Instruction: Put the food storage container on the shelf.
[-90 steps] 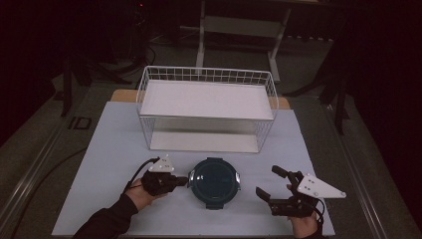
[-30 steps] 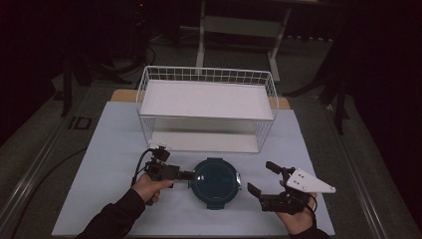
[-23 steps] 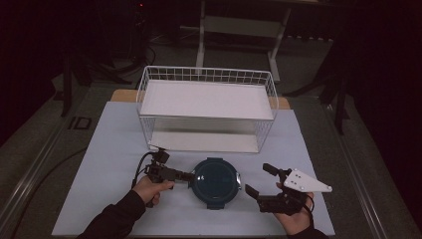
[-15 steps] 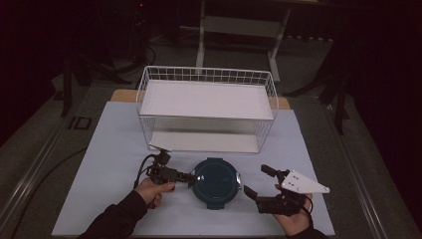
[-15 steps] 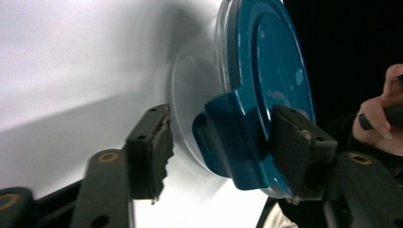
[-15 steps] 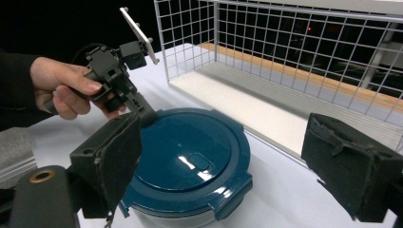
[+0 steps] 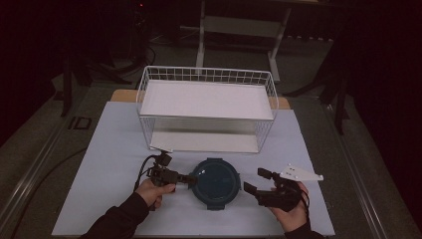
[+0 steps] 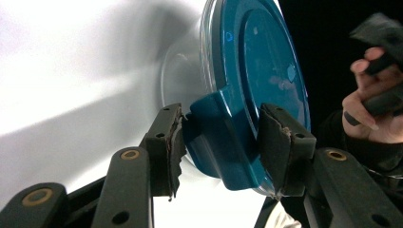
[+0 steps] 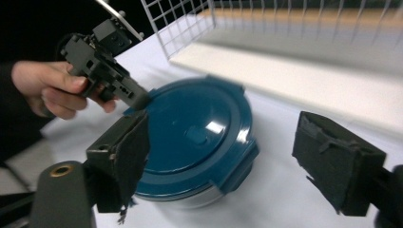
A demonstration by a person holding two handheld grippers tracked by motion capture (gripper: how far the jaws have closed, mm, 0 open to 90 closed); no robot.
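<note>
We work on a white table (image 7: 114, 149) with a wire basket (image 7: 206, 82) standing at its far side, nothing in it that we can see. Near our edge, in front of the basket and well apart from it, sits the round tub (image 7: 215, 182) with its teal lid (image 9: 195, 133) on, between our two hands. Our left gripper (image 7: 191, 179) has just been closing, and in its own view its pads (image 8: 173, 142) sit on either side of a lid clip (image 8: 221, 142), pressing it at the tub's left rim; we judge this a grip on the clip, not on the tub body. Our right gripper (image 7: 255, 181) lies just beside the tub's right side, jaws spread with nothing between them, though they have just been narrowing a little; its view shows the tub ahead, off to the left jaw's side. The risk we see is in the small clip: if we pull with the left before the right steadies the tub, the whole tub may slide or tip across the smooth table instead of the clip opening. The pads hold only the clip's edges, so it could also slip out. And the right jaws, off-centre, may nudge the tub rather than straddle it.
</note>
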